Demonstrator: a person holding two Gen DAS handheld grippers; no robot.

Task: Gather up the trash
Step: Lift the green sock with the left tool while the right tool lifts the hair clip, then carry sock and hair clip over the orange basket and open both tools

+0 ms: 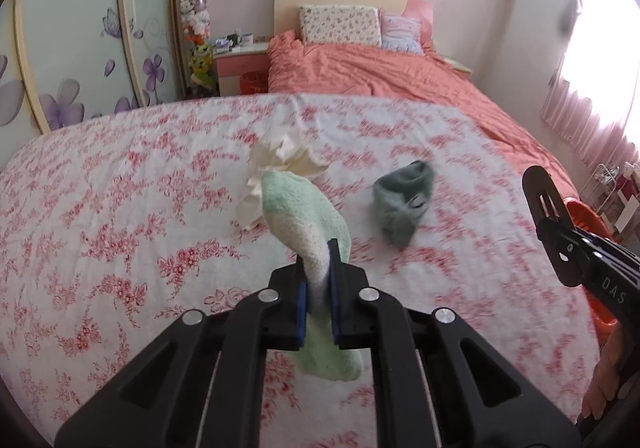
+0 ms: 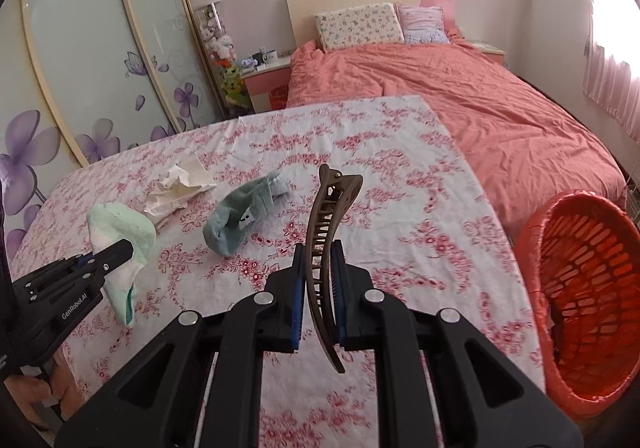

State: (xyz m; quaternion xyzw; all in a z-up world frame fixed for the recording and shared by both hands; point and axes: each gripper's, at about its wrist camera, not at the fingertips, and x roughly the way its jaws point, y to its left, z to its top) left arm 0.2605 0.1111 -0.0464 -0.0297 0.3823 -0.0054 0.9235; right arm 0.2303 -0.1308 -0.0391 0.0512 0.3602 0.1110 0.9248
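My left gripper (image 1: pixel 319 260) is shut on a light green fluffy sock (image 1: pixel 296 204), lifted above the floral tablecloth (image 1: pixel 120 208). The right wrist view shows that sock (image 2: pixel 120 224) hanging from the left gripper (image 2: pixel 122 248) at the left. My right gripper (image 2: pixel 318 252) is shut on a brown hair clip (image 2: pixel 326 216), which stands upright between the blue pads. A crumpled piece of white paper (image 1: pixel 280 156) (image 2: pixel 180 184) lies on the cloth behind the sock. A grey-green sock (image 1: pixel 404 200) (image 2: pixel 240 216) lies near the middle. The right gripper (image 1: pixel 538 184) shows at the right edge of the left wrist view.
A red plastic basket (image 2: pixel 580 288) stands tilted off the table's right edge. Beyond the table is a bed with a coral cover (image 2: pixel 480 108) and pillows. Wardrobe doors with purple flowers (image 2: pixel 80 68) line the left. A hand (image 2: pixel 36 396) holds the left gripper's handle.
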